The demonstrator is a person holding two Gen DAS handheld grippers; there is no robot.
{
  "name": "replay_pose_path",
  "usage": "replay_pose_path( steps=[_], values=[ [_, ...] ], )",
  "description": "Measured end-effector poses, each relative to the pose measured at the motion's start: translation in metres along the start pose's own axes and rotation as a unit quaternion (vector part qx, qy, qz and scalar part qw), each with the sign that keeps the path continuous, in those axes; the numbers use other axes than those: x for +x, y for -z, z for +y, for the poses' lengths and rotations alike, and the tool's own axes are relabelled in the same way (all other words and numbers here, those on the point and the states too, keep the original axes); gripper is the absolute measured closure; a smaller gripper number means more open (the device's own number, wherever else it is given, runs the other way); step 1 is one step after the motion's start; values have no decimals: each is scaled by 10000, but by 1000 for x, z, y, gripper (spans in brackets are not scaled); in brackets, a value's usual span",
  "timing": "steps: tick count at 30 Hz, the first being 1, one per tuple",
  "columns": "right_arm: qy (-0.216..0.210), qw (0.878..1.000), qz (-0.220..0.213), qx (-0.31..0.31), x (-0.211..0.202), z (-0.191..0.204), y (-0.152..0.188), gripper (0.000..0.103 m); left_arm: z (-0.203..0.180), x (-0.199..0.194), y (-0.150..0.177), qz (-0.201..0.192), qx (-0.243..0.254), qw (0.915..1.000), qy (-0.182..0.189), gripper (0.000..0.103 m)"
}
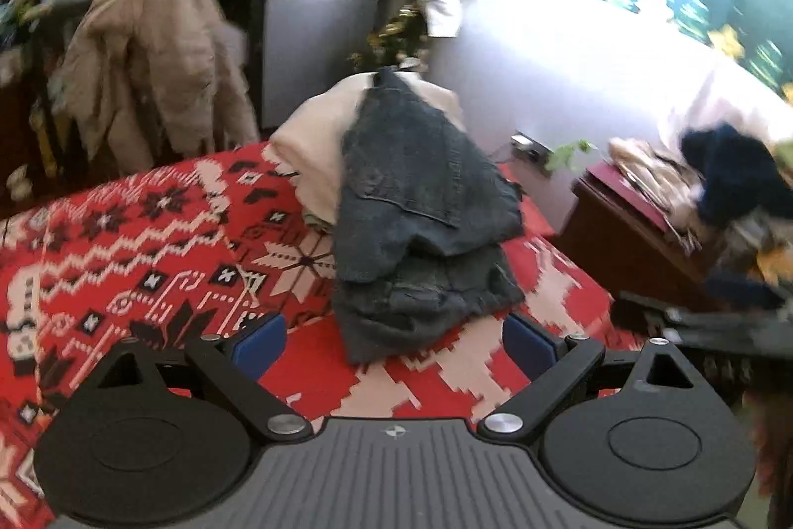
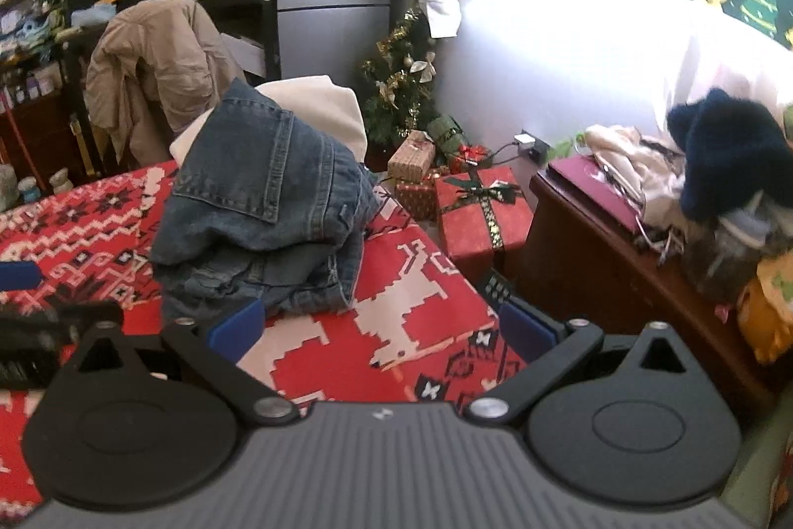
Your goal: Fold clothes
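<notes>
Two grippers: the left gripper and the right gripper both have their blue-padded fingers spread wide apart and hold nothing.
Jeans: the folded jeans are thick blue denim with a stitched back pocket on top; they lie in bulky uneven layers at the centre of both views.
Place: the jeans rest on the worktop, just ahead of the fingers, and lean on a cream folded garment behind them.
Cover: the worktop carries a red cloth with white and black knitted-looking patterns.
Background: a beige jacket hangs at upper left; a red gift box with ribbon stands at centre right.
</notes>
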State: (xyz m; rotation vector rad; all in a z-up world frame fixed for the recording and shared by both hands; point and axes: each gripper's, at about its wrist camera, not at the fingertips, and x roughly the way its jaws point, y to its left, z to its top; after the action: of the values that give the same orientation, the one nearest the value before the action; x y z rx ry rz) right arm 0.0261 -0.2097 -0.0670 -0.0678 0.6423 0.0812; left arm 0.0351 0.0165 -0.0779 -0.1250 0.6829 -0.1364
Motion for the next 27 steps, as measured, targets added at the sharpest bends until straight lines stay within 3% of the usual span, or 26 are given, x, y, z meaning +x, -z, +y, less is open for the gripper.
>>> replay_pose_path(
  steps=[4, 8, 10, 15, 17, 20, 22, 24, 27],
  values=[
    [-147, 9999, 12, -32, 16, 2, -1, 1, 5, 12, -5, -169, -11, 9991, -386, 8],
    [-170, 9998, -8, -74, 34, 4, -2, 1, 9, 19, -4, -469, 179, 9987, -83, 7],
    [-159, 9999, -18, -58, 43, 5, -3, 1, 11, 23, -6, -618, 133, 9980, 30, 0],
    [-309, 9993, -173, -71, 65, 6, -5, 1, 8, 43, -15, -547, 274, 9977, -294, 0],
    [-456, 9988, -155, 4, 74, 5, -6, 1, 7, 51, -15, -546, 431, 9973, -217, 1],
    [-600, 9981, -154, 41, 85, 4, -8, 1, 8, 63, -15, -626, 592, 9957, -328, 8],
    [-624, 9980, -126, -44, 93, 5, -8, 1, 7, 73, -17, -533, 746, 9946, -488, 25],
    [-647, 9979, -74, -64, 102, 6, -7, 1, 9, 83, -18, -338, 823, 9951, -427, 37],
    [-759, 9971, -35, 37, 115, 5, -8, 8, 12, 96, -19, -134, 840, 9960, -257, 41]
  ],
)
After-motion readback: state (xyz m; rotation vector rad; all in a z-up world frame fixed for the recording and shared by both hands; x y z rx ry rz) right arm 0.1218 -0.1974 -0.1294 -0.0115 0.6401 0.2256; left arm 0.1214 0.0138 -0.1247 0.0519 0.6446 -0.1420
